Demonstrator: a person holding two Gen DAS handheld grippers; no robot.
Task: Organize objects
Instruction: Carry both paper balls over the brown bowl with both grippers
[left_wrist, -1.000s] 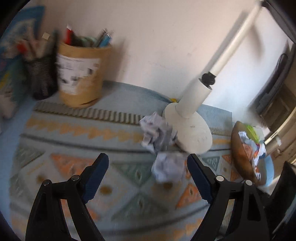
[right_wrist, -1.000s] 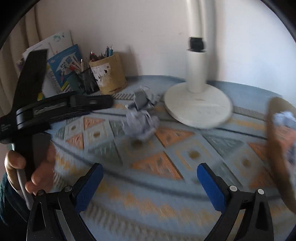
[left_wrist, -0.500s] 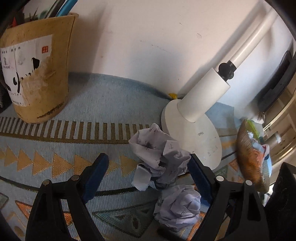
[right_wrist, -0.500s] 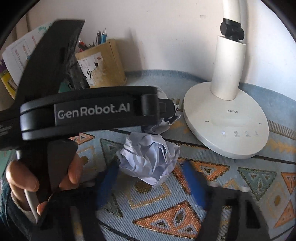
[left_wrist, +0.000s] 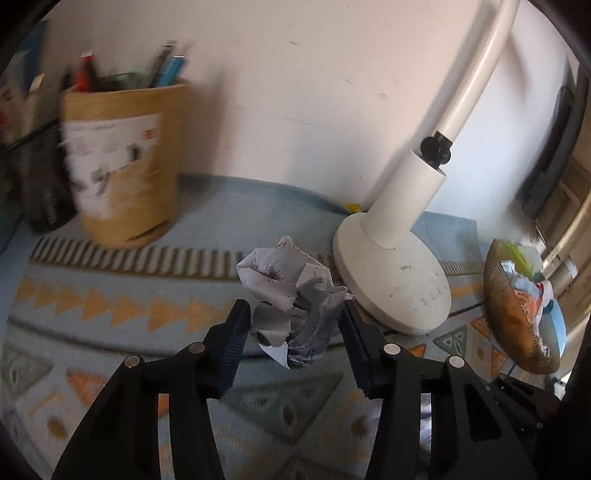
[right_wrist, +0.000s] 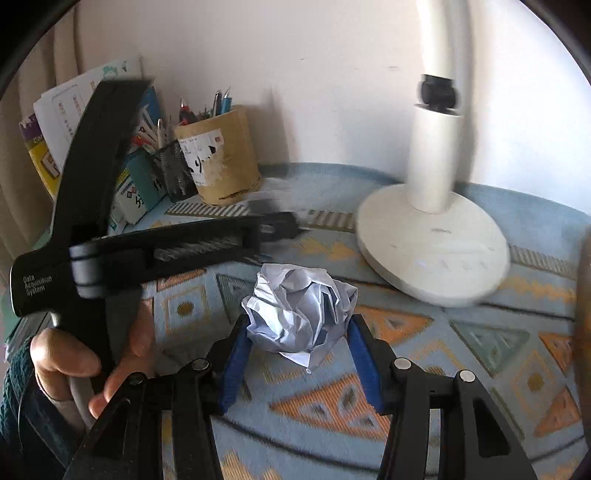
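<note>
My left gripper (left_wrist: 293, 325) is shut on a crumpled paper ball with ink marks (left_wrist: 291, 295), held above the patterned cloth. My right gripper (right_wrist: 297, 339) is shut on a second, whiter crumpled paper ball (right_wrist: 301, 310), also lifted off the cloth. The left gripper's black body (right_wrist: 155, 251) and the hand holding it cross the left of the right wrist view. A brown bowl (left_wrist: 517, 314) with crumpled scraps in it stands at the right edge of the left wrist view.
A white desk lamp base (left_wrist: 391, 280) stands just right of the paper, also in the right wrist view (right_wrist: 432, 243). A tan pen holder (left_wrist: 122, 162), a black mesh holder (right_wrist: 173, 170) and books (right_wrist: 74, 122) stand at the back left by the wall.
Both grippers closed on the two paper balls and lifted them off the cloth. The left wrist view pulled back from the pen holder.
</note>
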